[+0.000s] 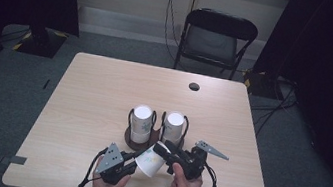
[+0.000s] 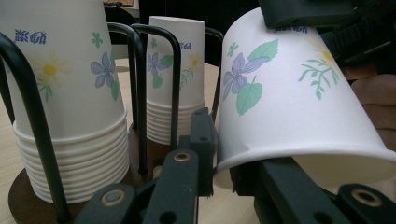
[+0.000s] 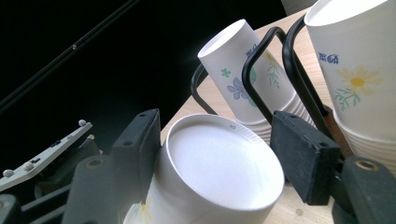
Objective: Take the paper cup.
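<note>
Both of my hands come in at the near edge of the table (image 1: 90, 81), each with a gripper, and between them I hold one paper cup (image 1: 149, 161) lying on its side above the tabletop, just in front of the cup holder (image 1: 138, 144). My left gripper (image 1: 129, 161) is at the cup's open end: in the left gripper view its jaws have the rolled rim (image 2: 299, 156) pinched between them, one pad outside the wall and the other inside the mouth, so they are closed on the cup's rim. My right gripper (image 1: 161, 149) is at the cup's closed end. In the right gripper view the round white base (image 3: 219, 163) sits between my two black jaws, one at each side of it, with a small gap showing at the right-hand pad; from that I cannot tell whether they press on the cup or only stand around it. The cup is white with a printed purple flower and green leaves (image 2: 247, 79). Beyond it stand two stacks of like cups, bottoms up, in a dark round-based holder with black wire loops: the left stack (image 1: 141, 122) and the right stack (image 1: 174, 126), side by side, close behind my grippers. Farther off, past the table's far edge, stands a black folding chair (image 1: 216, 40).
</note>
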Demonstrator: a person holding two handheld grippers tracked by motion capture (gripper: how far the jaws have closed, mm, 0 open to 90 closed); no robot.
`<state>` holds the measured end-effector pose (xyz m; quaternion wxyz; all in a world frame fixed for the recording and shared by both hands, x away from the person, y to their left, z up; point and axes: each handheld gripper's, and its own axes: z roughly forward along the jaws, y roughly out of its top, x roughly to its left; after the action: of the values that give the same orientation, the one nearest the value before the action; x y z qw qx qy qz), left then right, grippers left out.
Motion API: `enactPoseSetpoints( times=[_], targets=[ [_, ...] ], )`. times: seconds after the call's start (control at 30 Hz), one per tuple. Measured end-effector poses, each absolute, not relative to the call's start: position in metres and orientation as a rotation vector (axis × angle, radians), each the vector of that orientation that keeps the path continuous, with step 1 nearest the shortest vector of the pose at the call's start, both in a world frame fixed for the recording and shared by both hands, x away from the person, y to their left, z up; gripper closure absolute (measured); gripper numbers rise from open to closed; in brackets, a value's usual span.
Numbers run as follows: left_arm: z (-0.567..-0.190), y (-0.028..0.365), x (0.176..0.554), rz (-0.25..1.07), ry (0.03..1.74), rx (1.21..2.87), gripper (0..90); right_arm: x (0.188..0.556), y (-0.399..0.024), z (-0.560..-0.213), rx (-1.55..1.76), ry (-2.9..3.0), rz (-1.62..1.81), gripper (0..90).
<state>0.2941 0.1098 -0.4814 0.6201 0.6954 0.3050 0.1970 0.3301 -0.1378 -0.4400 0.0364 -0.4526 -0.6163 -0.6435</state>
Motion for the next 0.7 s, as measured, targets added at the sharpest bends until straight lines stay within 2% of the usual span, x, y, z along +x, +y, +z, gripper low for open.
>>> enactPoseSetpoints(
  times=[0.37,0.7],
  targets=[
    [-0.4793,0.1134,0.2948,0.398,0.703,1.583,86.7,0.3269,-0.1373,-0.4394,-1.418,-1.987,-1.972,41.2],
    [-0.4788,0.1156,0.2949,0.354,0.726,1.602,87.5,0.3268,-0.137,-0.4415,-1.408,-2.056,-1.954,41.9]
  ],
)
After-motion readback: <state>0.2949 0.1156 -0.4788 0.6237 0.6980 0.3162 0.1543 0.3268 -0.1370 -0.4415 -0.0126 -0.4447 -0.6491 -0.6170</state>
